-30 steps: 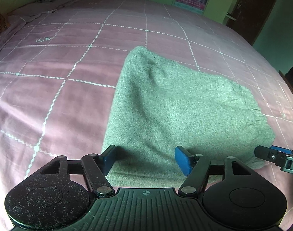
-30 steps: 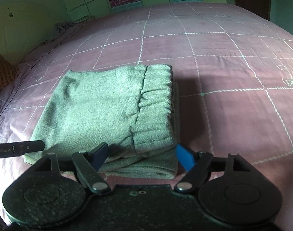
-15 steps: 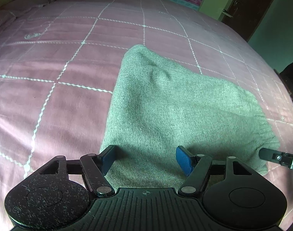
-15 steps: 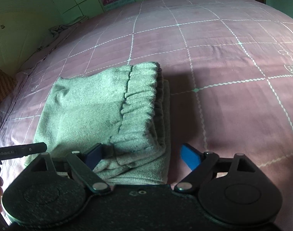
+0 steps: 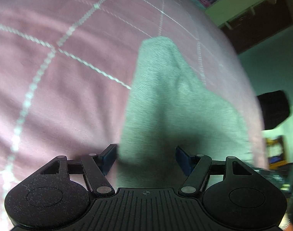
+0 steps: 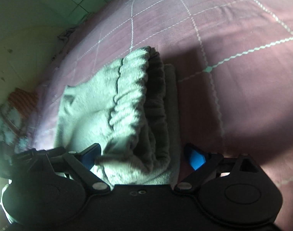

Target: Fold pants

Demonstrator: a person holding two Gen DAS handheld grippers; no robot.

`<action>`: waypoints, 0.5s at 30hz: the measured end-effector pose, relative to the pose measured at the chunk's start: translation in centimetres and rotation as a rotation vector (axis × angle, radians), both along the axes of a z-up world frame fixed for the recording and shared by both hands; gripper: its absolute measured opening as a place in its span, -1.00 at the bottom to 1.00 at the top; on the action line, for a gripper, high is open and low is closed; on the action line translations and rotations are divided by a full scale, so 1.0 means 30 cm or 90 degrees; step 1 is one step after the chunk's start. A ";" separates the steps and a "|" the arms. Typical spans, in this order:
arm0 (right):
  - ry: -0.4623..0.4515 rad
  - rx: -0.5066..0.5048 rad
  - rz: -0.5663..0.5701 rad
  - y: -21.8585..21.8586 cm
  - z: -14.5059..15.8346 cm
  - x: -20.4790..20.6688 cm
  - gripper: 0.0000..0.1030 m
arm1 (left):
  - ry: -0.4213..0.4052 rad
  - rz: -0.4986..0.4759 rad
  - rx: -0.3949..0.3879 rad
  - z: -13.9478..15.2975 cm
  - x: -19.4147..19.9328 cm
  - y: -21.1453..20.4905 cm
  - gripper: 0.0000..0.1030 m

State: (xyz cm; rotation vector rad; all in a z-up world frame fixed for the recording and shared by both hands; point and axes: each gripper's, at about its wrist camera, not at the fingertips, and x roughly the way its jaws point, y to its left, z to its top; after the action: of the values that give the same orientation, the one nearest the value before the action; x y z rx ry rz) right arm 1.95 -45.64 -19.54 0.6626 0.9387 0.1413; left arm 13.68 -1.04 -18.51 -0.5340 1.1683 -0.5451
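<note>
The folded grey-green pants lie on a pink checked bed sheet. My left gripper is low over the near edge of the fold, with cloth between its blue pads. Its jaws are closing, and a gap still shows on the left pad's side. In the right wrist view the ribbed waistband end of the pants runs in between the fingers of my right gripper. Those jaws are closing a little. The left pad touches the cloth and the right pad stands apart from it.
The bed sheet stretches wide to the right of the pants. Green walls with posters and a dark door stand beyond the bed. A dark object sits past the bed's right edge. A striped cushion lies at the far left.
Both grippers have dropped closer to the near edge of the pants and rolled, so both views now tilt. The waistband end has come further in between the right fingers.
</note>
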 end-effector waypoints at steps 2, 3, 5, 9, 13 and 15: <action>-0.003 0.065 0.008 -0.036 -0.014 0.005 0.44 | 0.002 -0.012 -0.004 -0.010 0.002 -0.005 -0.02; -0.003 0.092 0.016 -0.054 -0.022 0.005 0.38 | 0.001 -0.018 -0.007 -0.017 0.001 -0.004 -0.03; -0.005 0.133 0.042 -0.090 -0.042 0.004 0.33 | 0.015 -0.012 -0.032 -0.035 0.009 0.006 -0.04; -0.006 0.230 0.054 -0.141 -0.105 0.022 0.34 | 0.013 -0.036 -0.032 -0.048 0.018 -0.045 -0.04; -0.028 0.203 0.085 -0.053 -0.114 0.083 0.26 | 0.005 -0.042 -0.013 -0.036 0.013 -0.114 -0.04; -0.030 0.140 0.074 0.001 -0.095 0.107 0.03 | -0.002 -0.034 0.005 -0.021 0.003 -0.128 -0.06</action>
State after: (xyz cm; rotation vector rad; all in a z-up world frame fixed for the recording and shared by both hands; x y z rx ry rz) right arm 5.17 -45.60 -22.40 0.8031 0.9243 0.3659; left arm 13.77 -4.86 -19.14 -0.4965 1.1837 -0.5873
